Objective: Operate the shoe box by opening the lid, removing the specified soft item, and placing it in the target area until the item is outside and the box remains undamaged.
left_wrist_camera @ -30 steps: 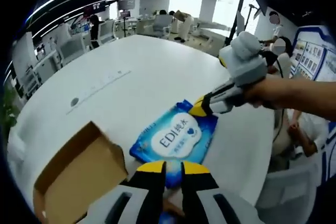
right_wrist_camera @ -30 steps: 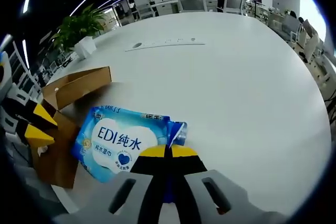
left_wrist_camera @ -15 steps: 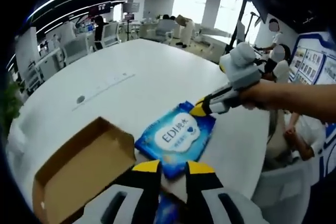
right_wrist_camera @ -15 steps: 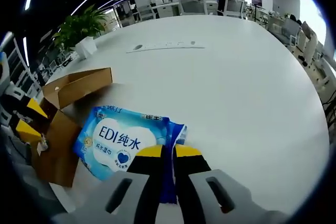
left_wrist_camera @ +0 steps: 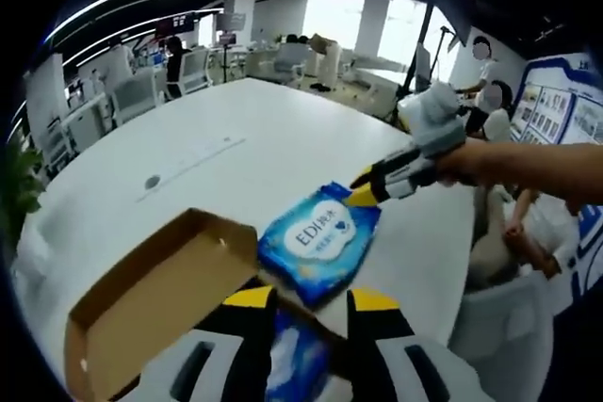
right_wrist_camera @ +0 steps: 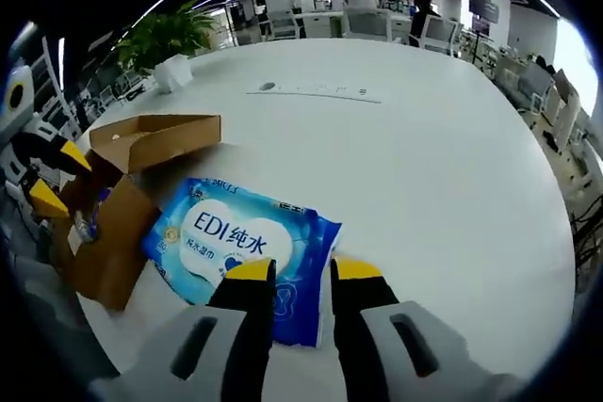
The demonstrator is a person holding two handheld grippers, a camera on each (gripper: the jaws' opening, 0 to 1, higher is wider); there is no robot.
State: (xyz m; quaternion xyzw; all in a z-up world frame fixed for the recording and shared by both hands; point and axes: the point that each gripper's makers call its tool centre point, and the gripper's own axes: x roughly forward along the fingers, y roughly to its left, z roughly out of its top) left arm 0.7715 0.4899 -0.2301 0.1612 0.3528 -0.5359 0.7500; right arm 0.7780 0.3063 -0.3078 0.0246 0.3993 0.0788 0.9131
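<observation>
A blue wipes pack (left_wrist_camera: 318,240) (right_wrist_camera: 240,242) printed "EDI" lies flat on the white table (left_wrist_camera: 273,120) (right_wrist_camera: 424,157) beside the open cardboard shoe box (left_wrist_camera: 155,294) (right_wrist_camera: 118,195). My right gripper (right_wrist_camera: 303,272) is open, its jaws straddling the pack's near edge; in the left gripper view this right gripper (left_wrist_camera: 366,187) hovers at the pack's far corner, held by a hand (left_wrist_camera: 471,159). My left gripper (left_wrist_camera: 311,300) is open over the box rim, with a second blue pack (left_wrist_camera: 294,355) showing between its jaws. In the right gripper view the left gripper (right_wrist_camera: 52,176) sits by the box.
A power strip (left_wrist_camera: 193,152) (right_wrist_camera: 316,92) is set into the table's middle. A potted plant (right_wrist_camera: 168,33) stands at the far edge. Desks and chairs (left_wrist_camera: 283,49) ring the room, and people (left_wrist_camera: 499,101) stand beyond the table's right side.
My right gripper's jaws have parted and let go of the wipes pack, which now rests on the table. My left gripper's jaws have spread wider, and it has drawn back over the box.
</observation>
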